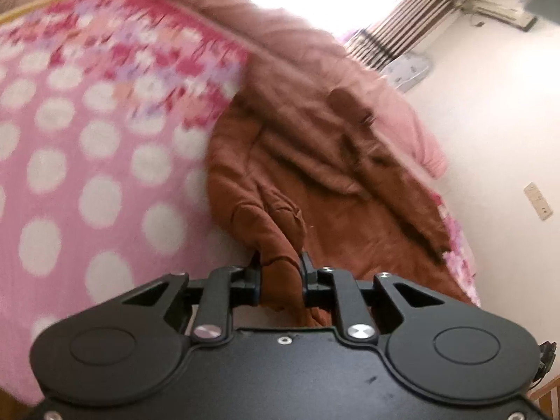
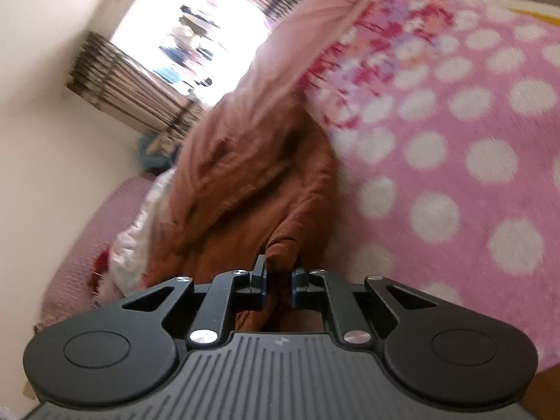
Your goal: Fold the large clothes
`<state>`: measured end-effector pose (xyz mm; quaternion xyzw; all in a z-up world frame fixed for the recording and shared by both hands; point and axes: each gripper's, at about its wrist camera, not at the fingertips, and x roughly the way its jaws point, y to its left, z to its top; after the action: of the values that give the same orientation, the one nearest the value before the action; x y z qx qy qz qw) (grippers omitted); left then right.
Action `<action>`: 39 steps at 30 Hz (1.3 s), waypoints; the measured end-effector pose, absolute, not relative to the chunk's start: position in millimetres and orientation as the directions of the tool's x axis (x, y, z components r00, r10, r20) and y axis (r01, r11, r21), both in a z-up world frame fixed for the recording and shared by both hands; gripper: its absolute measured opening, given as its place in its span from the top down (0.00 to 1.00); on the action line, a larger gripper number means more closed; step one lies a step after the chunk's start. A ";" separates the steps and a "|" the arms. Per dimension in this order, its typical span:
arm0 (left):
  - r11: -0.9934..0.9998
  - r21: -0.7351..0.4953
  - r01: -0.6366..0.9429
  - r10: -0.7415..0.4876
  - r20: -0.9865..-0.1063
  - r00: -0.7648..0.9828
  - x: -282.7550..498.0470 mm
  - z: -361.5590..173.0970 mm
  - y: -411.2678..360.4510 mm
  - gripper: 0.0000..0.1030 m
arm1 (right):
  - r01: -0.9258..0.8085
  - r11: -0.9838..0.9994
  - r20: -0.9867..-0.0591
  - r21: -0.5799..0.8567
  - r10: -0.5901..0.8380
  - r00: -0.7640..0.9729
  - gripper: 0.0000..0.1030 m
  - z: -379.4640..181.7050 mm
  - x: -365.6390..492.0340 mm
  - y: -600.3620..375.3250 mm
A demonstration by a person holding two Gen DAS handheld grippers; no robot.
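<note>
The brown garment (image 1: 315,182) lay bunched on the pink dotted blanket (image 1: 87,175), pinched by the left gripper (image 1: 281,273) and right gripper (image 2: 279,276).

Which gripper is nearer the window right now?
Cannot tell; neither is clearly nearer. Left gripper and right gripper are both shut on the brown garment, with the window far beyond it.
</note>
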<state>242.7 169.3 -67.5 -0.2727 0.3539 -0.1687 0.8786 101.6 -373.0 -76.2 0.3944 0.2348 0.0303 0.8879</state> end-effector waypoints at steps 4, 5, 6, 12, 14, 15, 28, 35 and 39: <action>0.791 -0.592 0.155 -0.503 -0.484 0.716 268.2 -33.5 163.7 0.85 | 0.082 0.687 -0.340 0.722 0.249 0.907 0.88 -49.7 119.6 -373.3; 0.790 -0.590 0.168 -0.508 -0.474 0.719 278.9 -25.1 162.2 0.85 | 0.071 0.686 -0.328 0.724 0.251 0.911 0.89 -42.4 127.1 -374.4; 0.790 -0.587 0.178 -0.509 -0.465 0.725 290.8 -17.0 161.0 0.85 | 0.062 0.686 -0.317 0.725 0.253 0.914 0.89 -34.6 136.3 -376.3; 0.794 -0.576 0.196 -0.497 -0.429 0.754 388.6 26.2 154.4 0.85 | 0.049 0.700 -0.292 0.713 0.233 0.928 0.89 15.2 225.0 -396.2; 0.808 -0.558 0.189 -0.478 -0.434 0.764 427.2 35.5 150.4 0.85 | 0.061 0.696 -0.292 0.715 0.219 0.931 0.89 27.4 259.7 -404.3; 0.815 -0.549 0.184 -0.469 -0.440 0.765 446.9 37.9 148.2 0.85 | 0.065 0.696 -0.294 0.715 0.216 0.931 0.89 32.8 279.6 -409.1; 0.836 -0.549 -0.030 -0.352 -0.577 0.737 620.8 -35.7 153.7 0.41 | 0.304 0.641 -0.499 0.705 0.143 0.855 0.75 -37.1 475.0 -450.9; 0.909 -0.412 0.061 -0.289 -0.520 0.804 558.3 -4.4 174.5 0.34 | 0.165 0.737 -0.340 0.655 0.092 0.936 0.22 -20.3 411.4 -446.9; 0.916 -0.400 0.040 -0.277 -0.556 0.784 565.6 -23.0 173.6 0.34 | 0.159 0.845 -0.380 0.511 0.055 0.923 0.22 -16.8 398.8 -436.1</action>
<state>565.6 173.6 -23.0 -0.1867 0.3173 -0.0855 0.9258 398.8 -436.1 -16.8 0.2772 0.1936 -0.0277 0.9407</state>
